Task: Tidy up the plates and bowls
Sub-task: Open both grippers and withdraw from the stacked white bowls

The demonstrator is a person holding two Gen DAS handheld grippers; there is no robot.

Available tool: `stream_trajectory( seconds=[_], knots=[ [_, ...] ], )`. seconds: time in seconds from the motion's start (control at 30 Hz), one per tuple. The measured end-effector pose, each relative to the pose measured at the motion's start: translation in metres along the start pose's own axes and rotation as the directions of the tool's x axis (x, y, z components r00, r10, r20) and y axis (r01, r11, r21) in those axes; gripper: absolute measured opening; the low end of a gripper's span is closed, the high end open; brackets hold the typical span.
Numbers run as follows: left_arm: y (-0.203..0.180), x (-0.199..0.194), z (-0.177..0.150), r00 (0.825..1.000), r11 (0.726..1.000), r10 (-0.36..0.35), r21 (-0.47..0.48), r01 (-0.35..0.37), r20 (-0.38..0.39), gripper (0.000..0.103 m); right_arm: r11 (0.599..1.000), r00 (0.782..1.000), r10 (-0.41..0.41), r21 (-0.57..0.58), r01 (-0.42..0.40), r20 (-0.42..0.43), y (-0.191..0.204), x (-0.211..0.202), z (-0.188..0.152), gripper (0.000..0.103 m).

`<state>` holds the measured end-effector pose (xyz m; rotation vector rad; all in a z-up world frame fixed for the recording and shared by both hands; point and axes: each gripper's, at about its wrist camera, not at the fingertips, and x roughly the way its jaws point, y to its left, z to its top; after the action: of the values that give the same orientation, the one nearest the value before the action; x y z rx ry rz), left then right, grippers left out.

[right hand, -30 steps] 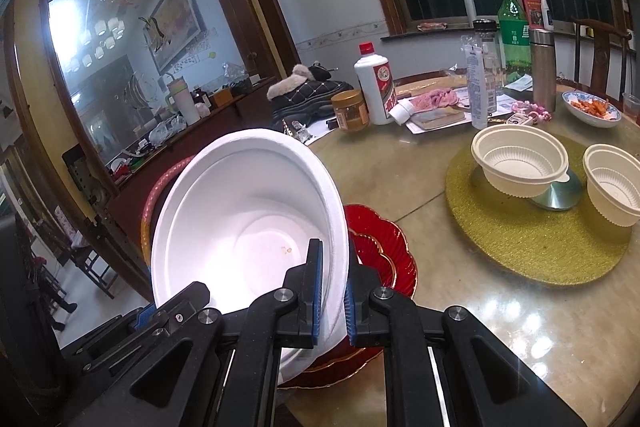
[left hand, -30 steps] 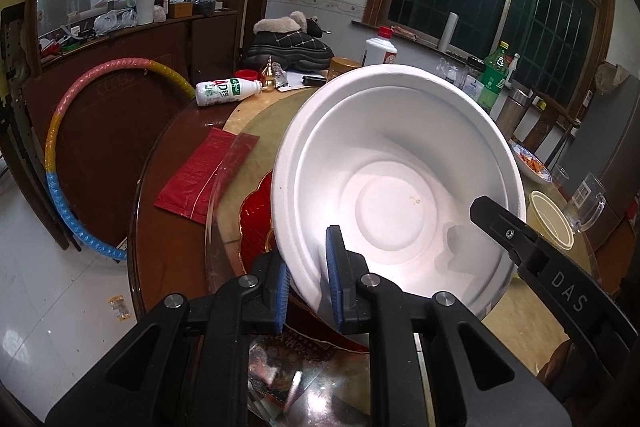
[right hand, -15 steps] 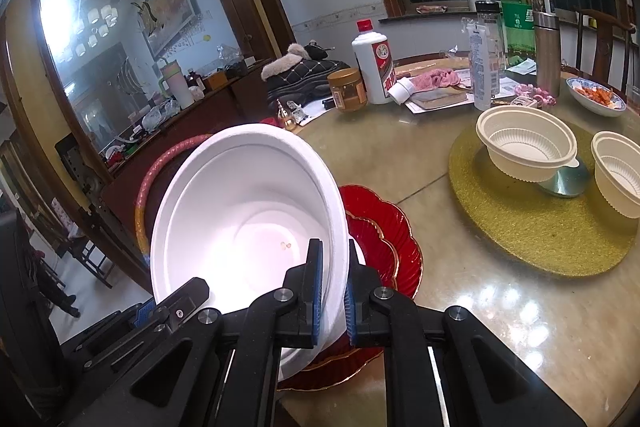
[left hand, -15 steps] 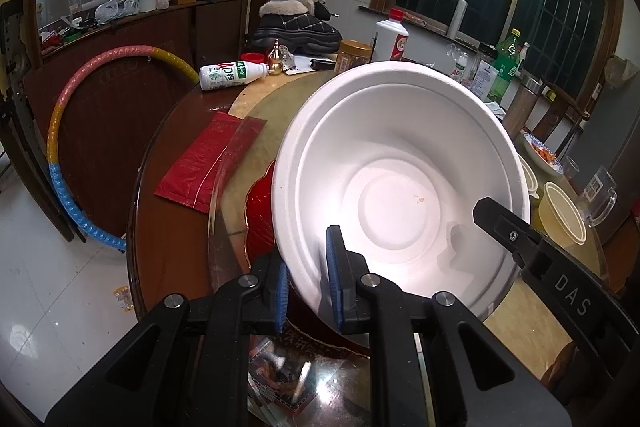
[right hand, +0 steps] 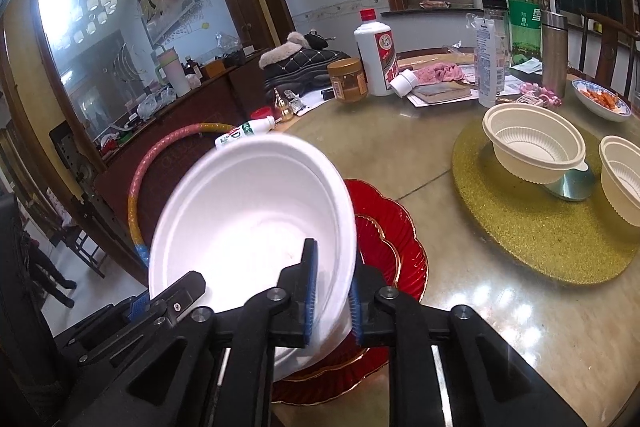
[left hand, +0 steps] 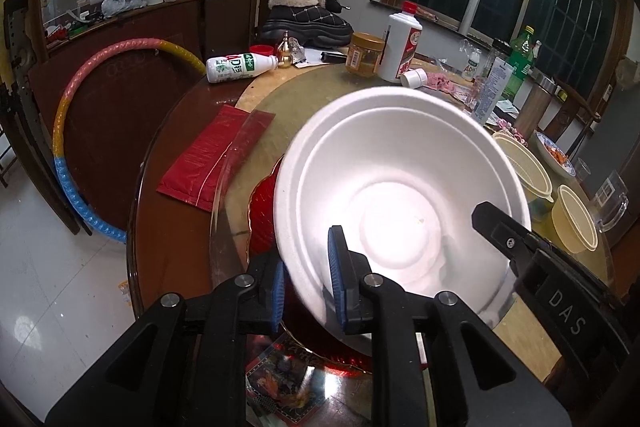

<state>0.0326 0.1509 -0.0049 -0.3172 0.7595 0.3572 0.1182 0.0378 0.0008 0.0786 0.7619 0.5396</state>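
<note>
A large white foam bowl (left hand: 400, 211) (right hand: 248, 211) hangs tilted just above a red scalloped plate (left hand: 264, 211) (right hand: 388, 227) on the round table. My left gripper (left hand: 306, 275) is shut on the bowl's near left rim. My right gripper (right hand: 332, 301) straddles the opposite rim. Its jaws are opening and the rim is still between the pads, no longer squeezed. The bowl looks blurred. Each gripper's fingers (left hand: 504, 227) (right hand: 176, 291) show in the other's view. Most of the red plate is hidden by the bowl.
Two cream plastic bowls (right hand: 532, 143) (right hand: 624, 179) stand on a gold glitter mat (right hand: 520, 243) to the right. Bottles, a jar (right hand: 348, 79) and papers crowd the far side of the table. A red packet (left hand: 208, 155) lies left. A hoop (left hand: 68, 131) leans beyond the table's edge.
The right gripper's jaws have widened around the rim. The bowl has sunk a little toward the red plate and is now blurred. The left gripper's hold looks the same.
</note>
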Motion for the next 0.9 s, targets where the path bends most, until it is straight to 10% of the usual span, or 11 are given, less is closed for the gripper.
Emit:
stream_trajectory(
  seconds=[0.3, 0.57, 0.9],
  knots=[
    [0.006, -0.004, 0.002, 1.000, 0.999, 0.021, -0.042, -0.020, 0.023, 0.033, 1.000, 1.000, 0.024, -0.007, -0.024, -0.009, 0.000, 0.003, -0.002, 0.045],
    [0.013, -0.036, 0.014, 0.985, 0.984, 0.012, -0.177, 0.019, 0.174, 0.075, 0.998, 0.995, 0.018, 0.059, -0.024, 0.099, -0.023, -0.030, 0.008, 0.084],
    [-0.076, -0.043, 0.024, 0.967, 0.982, -0.186, 0.000, 0.189, 0.173, 0.083, 0.913, 0.984, 0.001, 0.401, -0.074, 0.178, -0.144, -0.080, 0.010, 0.086]
  ],
)
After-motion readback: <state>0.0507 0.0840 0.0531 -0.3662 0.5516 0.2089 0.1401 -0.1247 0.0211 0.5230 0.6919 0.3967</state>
